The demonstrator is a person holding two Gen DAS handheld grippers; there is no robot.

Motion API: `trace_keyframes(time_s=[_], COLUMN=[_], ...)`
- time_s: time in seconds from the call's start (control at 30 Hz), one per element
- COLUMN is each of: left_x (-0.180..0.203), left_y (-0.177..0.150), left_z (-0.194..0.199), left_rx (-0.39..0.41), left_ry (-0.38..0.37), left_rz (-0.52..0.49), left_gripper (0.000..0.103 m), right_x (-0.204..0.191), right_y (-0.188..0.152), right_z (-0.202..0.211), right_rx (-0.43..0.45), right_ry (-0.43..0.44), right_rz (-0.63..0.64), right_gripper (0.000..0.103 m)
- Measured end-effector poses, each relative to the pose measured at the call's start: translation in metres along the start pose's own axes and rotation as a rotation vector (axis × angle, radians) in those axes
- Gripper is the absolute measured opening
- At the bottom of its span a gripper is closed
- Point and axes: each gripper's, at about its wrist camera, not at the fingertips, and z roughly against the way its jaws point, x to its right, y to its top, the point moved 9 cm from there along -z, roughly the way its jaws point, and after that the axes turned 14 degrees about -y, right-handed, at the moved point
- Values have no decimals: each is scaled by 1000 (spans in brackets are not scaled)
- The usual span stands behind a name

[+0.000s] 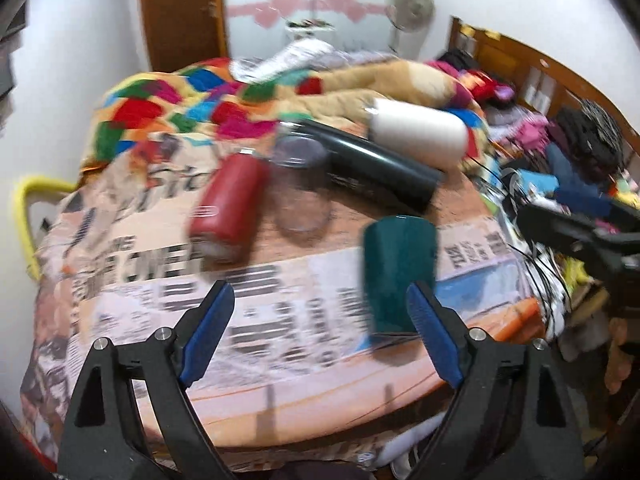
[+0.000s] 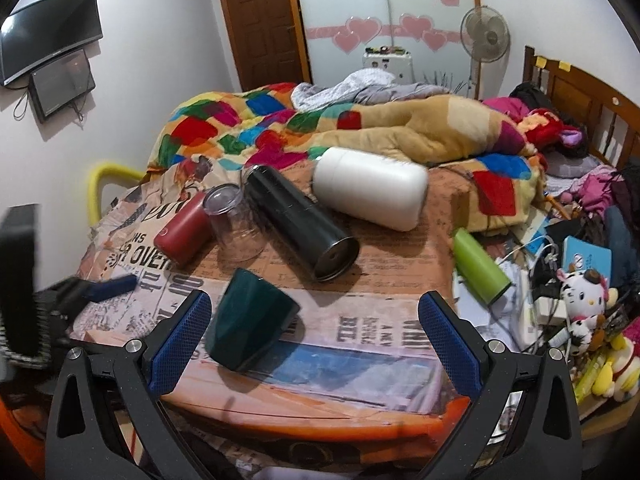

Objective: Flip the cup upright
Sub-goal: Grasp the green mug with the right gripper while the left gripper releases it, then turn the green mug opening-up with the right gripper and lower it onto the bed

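A dark green cup (image 2: 248, 320) stands upside down, mouth on the newspaper-print table cover (image 2: 360, 340); it also shows in the left wrist view (image 1: 398, 272). My left gripper (image 1: 320, 308) is open and empty, its right pad close to the cup's near side. My right gripper (image 2: 314, 320) is open and empty, the cup just inside its left finger. A clear plastic cup (image 2: 236, 228) stands upside down further back; it also shows in the left wrist view (image 1: 302, 188). The left gripper also shows at the left edge of the right wrist view (image 2: 100, 286).
A red bottle (image 2: 184, 232), a black flask (image 2: 300, 224) and a white container (image 2: 370, 194) lie on their sides behind the cups. A green bottle (image 2: 480, 268) lies at the right edge. Cluttered toys and cables (image 2: 576, 292) fill the right; a bed with blankets (image 2: 360, 128) is behind.
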Motion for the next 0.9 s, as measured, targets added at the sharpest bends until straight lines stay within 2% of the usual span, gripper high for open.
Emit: trace_keyframes(time_s=[0.13,0.3,0.4,0.5,0.73,0.83,0.9], left_x=[-29,-52,-58,-59,-60,-60,-59], left_y=[-8,-29,-41,-48,-53,-53,-53], left_z=[19,27,26,23,17,17,17], left_rx=[34,43,34,24,17,15,14], left_ry=[51,84,60,48,49,48,50], left_rz=[52,112,156,163,166,167,165], left_gripper=[89,89,89,89,89,89,89], right_x=[-20,-45,-56,-66,-77,-81,-83], right_y=[-10,-31,-42,-49,-46,-47,-47], right_z=[-22,-52,-67,-78,-96,-106,-108], right_rx=[-80,-215,-282,-320,-351,-369,-374], right_ry=[53,125,148,148,122,115,118], right_rz=[-12,-26,-33,-15,22,53,71], right_gripper=[103,89,83,79,79,72,71])
